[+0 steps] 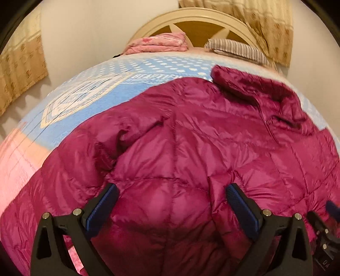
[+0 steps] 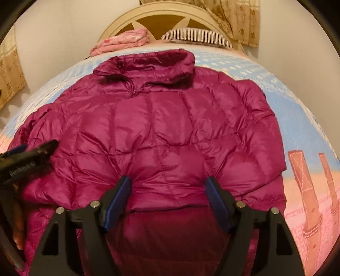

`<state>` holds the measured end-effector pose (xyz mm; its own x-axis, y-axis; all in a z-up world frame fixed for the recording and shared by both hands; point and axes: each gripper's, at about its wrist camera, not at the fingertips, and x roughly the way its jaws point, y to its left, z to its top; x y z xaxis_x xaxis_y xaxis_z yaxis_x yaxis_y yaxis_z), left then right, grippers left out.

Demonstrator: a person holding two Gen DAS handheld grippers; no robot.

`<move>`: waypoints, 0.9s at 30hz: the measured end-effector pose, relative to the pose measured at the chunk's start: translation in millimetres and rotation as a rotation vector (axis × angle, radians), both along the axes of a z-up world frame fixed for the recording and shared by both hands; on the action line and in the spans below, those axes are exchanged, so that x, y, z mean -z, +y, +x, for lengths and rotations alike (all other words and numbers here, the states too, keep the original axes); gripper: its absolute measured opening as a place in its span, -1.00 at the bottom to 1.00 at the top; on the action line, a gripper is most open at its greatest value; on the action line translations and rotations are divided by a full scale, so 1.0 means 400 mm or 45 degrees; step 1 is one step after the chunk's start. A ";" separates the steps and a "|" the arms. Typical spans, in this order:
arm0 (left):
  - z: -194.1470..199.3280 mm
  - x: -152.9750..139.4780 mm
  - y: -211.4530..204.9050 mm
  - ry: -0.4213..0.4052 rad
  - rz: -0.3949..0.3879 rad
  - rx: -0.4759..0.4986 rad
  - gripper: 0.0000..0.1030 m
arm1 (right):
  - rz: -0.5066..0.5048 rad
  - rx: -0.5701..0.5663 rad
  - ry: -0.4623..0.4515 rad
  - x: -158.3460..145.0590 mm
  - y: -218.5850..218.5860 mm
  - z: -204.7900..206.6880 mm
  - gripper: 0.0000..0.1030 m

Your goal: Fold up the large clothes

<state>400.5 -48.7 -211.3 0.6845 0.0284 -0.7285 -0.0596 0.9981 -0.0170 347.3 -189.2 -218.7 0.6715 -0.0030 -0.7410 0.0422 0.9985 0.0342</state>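
Magenta quilted puffer jacket (image 2: 161, 127) is spread front-up across the blue-and-pink patterned bedspread (image 2: 297, 118), collar toward the cream headboard (image 2: 161, 17). Left gripper (image 1: 170, 191) and right gripper (image 2: 169, 182) both sit wide open over its lower part, gripping nothing.

jacket (image 2: 161, 127): glossy quilted magenta cloth
fingers (image 1: 102, 207): matt black plastic, ribbed blue pads
headboard (image 2: 161, 19): smooth cream-painted wood

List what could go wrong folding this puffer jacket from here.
Both the left gripper and right gripper are open over the magenta puffer jacket; its glossy, puffy shell may slip from a shallow pinch. The raised collar and bunched sleeve could fold in unevenly.
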 end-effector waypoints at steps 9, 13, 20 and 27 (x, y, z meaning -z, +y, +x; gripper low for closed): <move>-0.045 0.002 0.026 0.012 -0.041 -0.032 0.98 | 0.072 0.044 -0.015 0.001 -0.015 -0.036 0.58; -0.049 0.008 0.040 0.035 -0.083 -0.030 0.98 | 0.119 0.062 -0.020 0.001 -0.020 -0.049 0.59; -0.077 -0.066 0.087 -0.043 -0.019 -0.075 0.98 | 0.164 0.068 -0.039 0.000 -0.031 -0.053 0.60; -0.209 -0.161 0.321 -0.158 0.224 -0.287 0.98 | 0.158 0.063 -0.056 0.000 -0.029 -0.057 0.63</move>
